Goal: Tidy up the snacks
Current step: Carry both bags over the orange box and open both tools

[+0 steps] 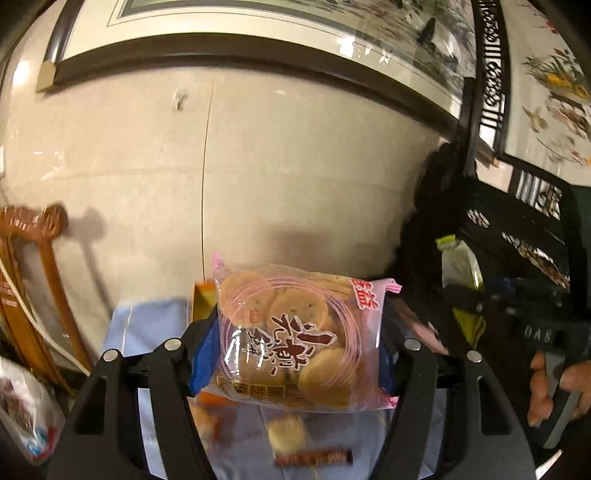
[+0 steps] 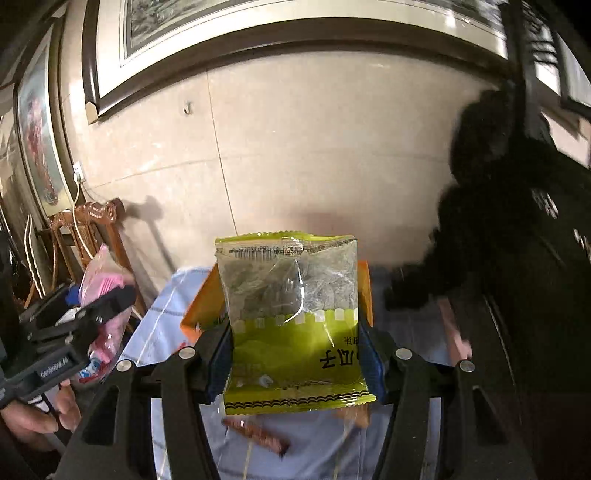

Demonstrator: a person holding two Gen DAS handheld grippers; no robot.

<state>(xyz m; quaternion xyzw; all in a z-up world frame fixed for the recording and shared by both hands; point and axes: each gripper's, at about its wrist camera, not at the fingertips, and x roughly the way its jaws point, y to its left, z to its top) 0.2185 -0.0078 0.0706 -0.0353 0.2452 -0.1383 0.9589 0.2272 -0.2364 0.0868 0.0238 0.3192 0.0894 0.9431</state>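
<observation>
Left tongs (image 1: 295,354): gripping one pink biscuit packet (image 1: 295,332), long axis crosswise.
Right tongs (image 2: 295,354): gripping one green seed packet (image 2: 291,317), upright, print inverted.

Wall (image 1: 295,166): pale tiles, vertical seam.
Painting (image 1: 258,33): dark frame, hung high.
Chair (image 2: 92,221): carved wood, left.
Cloth (image 1: 147,325): light blue, on table.
Outlet (image 2: 78,173): white cord plugged in.
</observation>
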